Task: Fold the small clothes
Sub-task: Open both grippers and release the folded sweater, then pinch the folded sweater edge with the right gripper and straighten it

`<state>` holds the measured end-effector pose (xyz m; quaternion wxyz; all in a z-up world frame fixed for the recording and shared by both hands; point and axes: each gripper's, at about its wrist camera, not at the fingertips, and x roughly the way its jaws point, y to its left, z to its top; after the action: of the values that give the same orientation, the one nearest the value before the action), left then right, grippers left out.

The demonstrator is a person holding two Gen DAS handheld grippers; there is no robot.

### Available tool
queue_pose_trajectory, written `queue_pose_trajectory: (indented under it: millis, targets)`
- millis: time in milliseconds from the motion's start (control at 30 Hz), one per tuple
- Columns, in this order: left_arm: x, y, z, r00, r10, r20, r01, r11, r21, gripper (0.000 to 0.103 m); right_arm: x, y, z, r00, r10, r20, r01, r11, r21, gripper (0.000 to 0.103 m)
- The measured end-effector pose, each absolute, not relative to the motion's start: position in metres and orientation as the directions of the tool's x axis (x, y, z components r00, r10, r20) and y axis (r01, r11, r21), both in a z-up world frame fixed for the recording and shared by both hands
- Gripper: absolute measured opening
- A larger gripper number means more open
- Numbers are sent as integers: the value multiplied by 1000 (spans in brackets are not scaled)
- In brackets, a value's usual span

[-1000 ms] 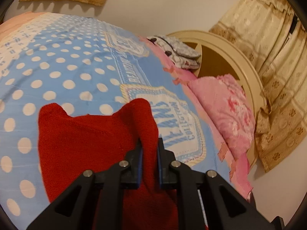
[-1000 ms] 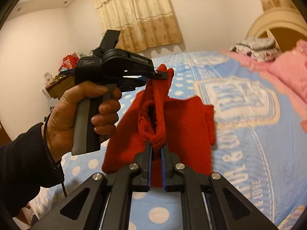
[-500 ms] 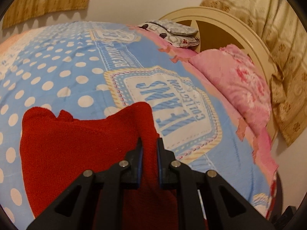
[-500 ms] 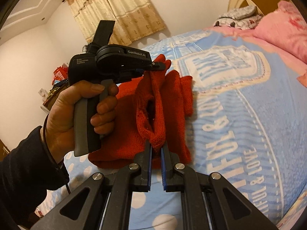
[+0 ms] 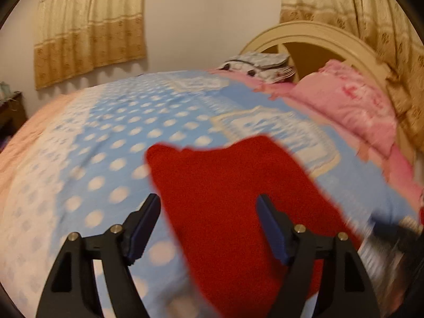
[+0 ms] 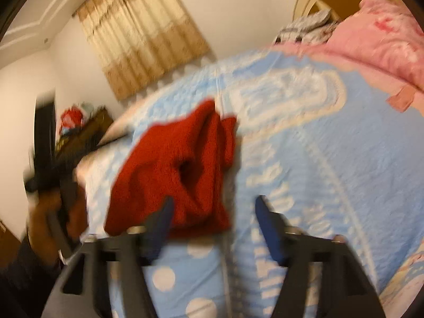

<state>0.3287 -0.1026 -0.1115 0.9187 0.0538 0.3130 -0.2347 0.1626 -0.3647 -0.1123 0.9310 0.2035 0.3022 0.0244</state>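
Note:
A red knitted garment (image 5: 233,185) lies loosely folded on the blue polka-dot bedspread (image 5: 119,132). My left gripper (image 5: 208,201) hovers over its near part. Its jaws are opening and stand wide, with cloth below the gap but no pad pressing on it. In the right wrist view the garment (image 6: 172,164) sits rumpled on the bedspread (image 6: 318,159). My right gripper (image 6: 214,201) is just behind the garment's near edge, jaws opening and gripping nothing. The left gripper shows as a dark blur in a hand (image 6: 45,212) at the left. Both views are motion-blurred.
Pink bedding (image 5: 349,106) is piled at the cream headboard (image 5: 304,34), with a folded grey-white stack (image 5: 259,65) beside it. Beige curtains (image 5: 90,26) hang on the far wall. A dark cabinet with clutter (image 6: 87,129) stands beyond the bed's left edge.
Both grippers were shut on the lifted red garment and now stand wide apart. The garment has dropped onto the bed. The left hand has swung away to the left.

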Motion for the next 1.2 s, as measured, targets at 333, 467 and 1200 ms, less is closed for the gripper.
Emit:
queue_pose_trajectory:
  millis: [333,467,1200]
  targets:
    - [322,-97,-145,645,-427,-634,443,885,-146,77,281,-353,-90,718,236,-655,32,928,370,50]
    - [318,-93,-150,634,-454,-626,451,875,-178,81,292,-348,-115,667,255,-700,13,936,353,16]
    - [328,-88,-166,560,-473,-680,396,874,-281,103,281,-325,-75,775,167,-610,-51,978,204,53]
